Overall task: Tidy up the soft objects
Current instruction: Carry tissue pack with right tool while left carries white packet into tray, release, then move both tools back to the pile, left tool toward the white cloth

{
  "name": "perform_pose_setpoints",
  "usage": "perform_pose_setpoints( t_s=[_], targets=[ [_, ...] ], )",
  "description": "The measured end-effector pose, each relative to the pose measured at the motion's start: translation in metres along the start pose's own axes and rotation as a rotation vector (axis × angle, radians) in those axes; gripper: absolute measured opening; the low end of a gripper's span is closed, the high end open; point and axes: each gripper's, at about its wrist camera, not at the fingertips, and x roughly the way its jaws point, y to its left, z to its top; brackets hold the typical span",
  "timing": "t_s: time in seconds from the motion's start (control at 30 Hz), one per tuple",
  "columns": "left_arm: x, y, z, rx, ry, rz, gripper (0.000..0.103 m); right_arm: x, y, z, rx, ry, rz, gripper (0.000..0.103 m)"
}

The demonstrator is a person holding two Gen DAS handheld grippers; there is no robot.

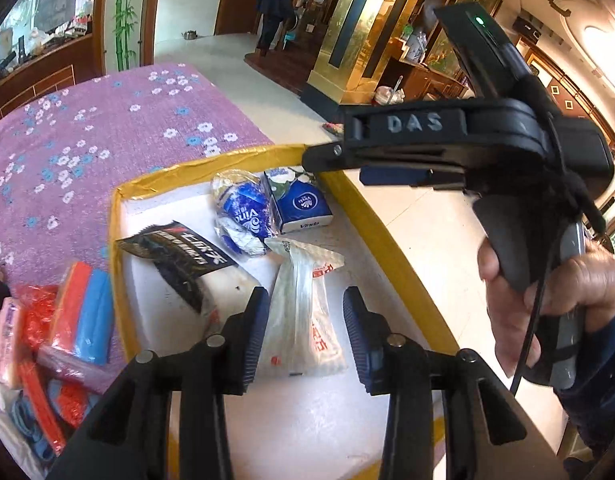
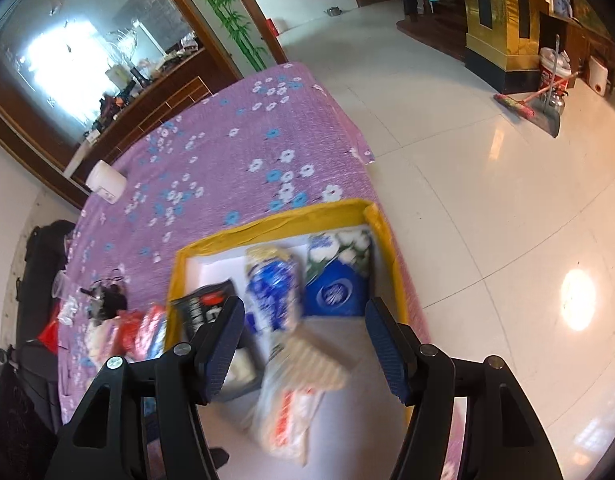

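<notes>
The left gripper hangs over a shallow white tray with a yellow taped rim, its jaws apart and clamped on nothing. Between and just beyond them lies a clear plastic bag with red print, flat on the tray floor and touching neither pad. Past the bag, further from the jaws, sit a crumpled blue-and-white tissue pack and a boxy blue Vinda tissue pack, side by side near the tray's far rim. A black printed pouch lies left of the jaws, close to the tray's left rim. The near part of the tray floor, under the jaws, is bare white.

Outside the left rim, on the purple flowered tabletop, a heap of red, blue and pink soft packs crowds the tray edge.

The right gripper, held in a hand, points down over the same tray with its jaws wide apart and empty. The tray's right rim runs along the tabletop edge, with tiled floor beyond.
</notes>
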Motion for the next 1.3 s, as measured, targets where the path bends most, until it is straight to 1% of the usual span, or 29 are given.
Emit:
perform_pose_setpoints(
  t_s=[0.13,0.33,0.6,0.7,0.8,0.9,1.03,1.2,1.27,1.3],
  targets=[
    [-0.019,0.004,-0.005,0.015,-0.018,-0.001,0.037,-0.011,0.012,-0.022,0.032,0.000,0.036,0.068],
    [-0.048,0.016,-0.020,0.025,-0.041,0.014,0.037,-0.021,0.046,-0.054,0.030,0.011,0.087,0.068],
    [-0.086,0.056,-0.040,-0.027,-0.082,0.048,0.039,-0.021,0.105,-0.076,-0.049,0.021,0.115,0.068],
    [-0.101,0.075,-0.050,-0.054,-0.097,0.065,0.040,-0.015,0.121,-0.083,-0.061,0.032,0.124,0.068],
    [-0.118,0.099,-0.065,-0.094,-0.112,0.090,0.045,-0.010,0.136,-0.092,-0.078,0.049,0.132,0.068],
    [-0.132,0.121,-0.080,-0.140,-0.119,0.110,0.045,-0.001,0.153,-0.101,-0.097,0.071,0.142,0.068],
    [-0.154,0.158,-0.105,-0.227,-0.126,0.149,0.046,0.013,0.172,-0.113,-0.112,0.105,0.157,0.068],
    [-0.167,0.206,-0.140,-0.339,-0.107,0.209,0.055,0.029,0.193,-0.129,-0.132,0.128,0.179,0.068],
    [-0.166,0.219,-0.148,-0.369,-0.092,0.210,0.063,0.033,0.199,-0.136,-0.144,0.134,0.185,0.068],
    [-0.165,0.223,-0.151,-0.377,-0.087,0.210,0.064,0.035,0.202,-0.140,-0.151,0.142,0.186,0.068]
  ],
)
